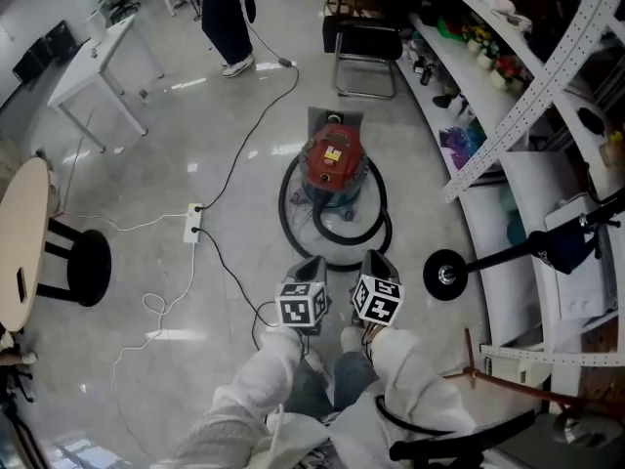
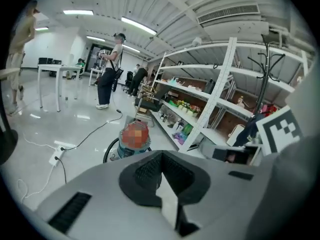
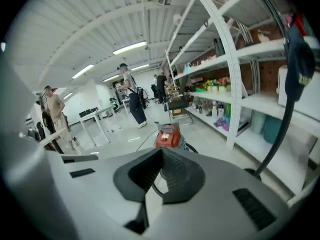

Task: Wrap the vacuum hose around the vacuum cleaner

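Your left gripper (image 1: 312, 264) and right gripper (image 1: 375, 259) sit side by side close in front of you. Each has its fingers pressed together on nothing. The red vacuum cleaner (image 1: 334, 156) stands on the floor ahead, with the black hose (image 1: 376, 225) lying looped round its near side. A black chair (image 1: 366, 47) stands just behind it. On the left are a power strip (image 1: 192, 223) and a trailing black cable (image 1: 229, 169). A stand's round base (image 1: 444, 274) sits near the hose on the right, beside the shelving (image 1: 488, 96). A person (image 1: 227, 13) stands farther off.
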Action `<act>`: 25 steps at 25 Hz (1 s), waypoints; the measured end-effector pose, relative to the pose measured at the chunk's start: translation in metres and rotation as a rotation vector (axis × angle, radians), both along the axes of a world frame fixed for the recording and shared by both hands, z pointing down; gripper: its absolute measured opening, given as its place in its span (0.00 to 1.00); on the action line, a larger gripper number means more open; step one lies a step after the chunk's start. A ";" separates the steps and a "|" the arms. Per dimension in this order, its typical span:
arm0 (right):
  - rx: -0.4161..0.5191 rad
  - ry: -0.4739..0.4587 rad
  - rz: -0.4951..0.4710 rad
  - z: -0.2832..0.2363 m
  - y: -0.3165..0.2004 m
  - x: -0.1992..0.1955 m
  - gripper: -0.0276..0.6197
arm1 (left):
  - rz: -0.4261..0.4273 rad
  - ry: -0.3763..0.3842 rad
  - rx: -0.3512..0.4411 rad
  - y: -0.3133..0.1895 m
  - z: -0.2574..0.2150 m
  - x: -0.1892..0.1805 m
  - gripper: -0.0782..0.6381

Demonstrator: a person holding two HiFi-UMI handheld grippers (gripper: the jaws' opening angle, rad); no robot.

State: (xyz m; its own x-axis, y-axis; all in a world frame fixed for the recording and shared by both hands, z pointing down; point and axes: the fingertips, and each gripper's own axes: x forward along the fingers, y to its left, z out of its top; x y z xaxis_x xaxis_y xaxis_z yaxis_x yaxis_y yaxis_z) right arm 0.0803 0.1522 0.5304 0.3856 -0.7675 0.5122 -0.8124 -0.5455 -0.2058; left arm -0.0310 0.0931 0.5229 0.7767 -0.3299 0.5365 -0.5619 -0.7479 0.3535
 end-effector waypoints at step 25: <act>0.014 0.139 -0.011 -0.156 0.254 -0.131 0.06 | 0.037 0.047 0.214 0.258 -0.164 -0.122 0.10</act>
State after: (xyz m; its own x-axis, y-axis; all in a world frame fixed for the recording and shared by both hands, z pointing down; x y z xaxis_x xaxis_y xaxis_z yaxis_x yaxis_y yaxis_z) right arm -0.0502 0.4060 0.3744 0.4431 -0.7791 0.4435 -0.8398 -0.5339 -0.0988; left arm -0.1530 0.3513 0.3592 0.8131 -0.4030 0.4200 -0.5190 -0.8287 0.2095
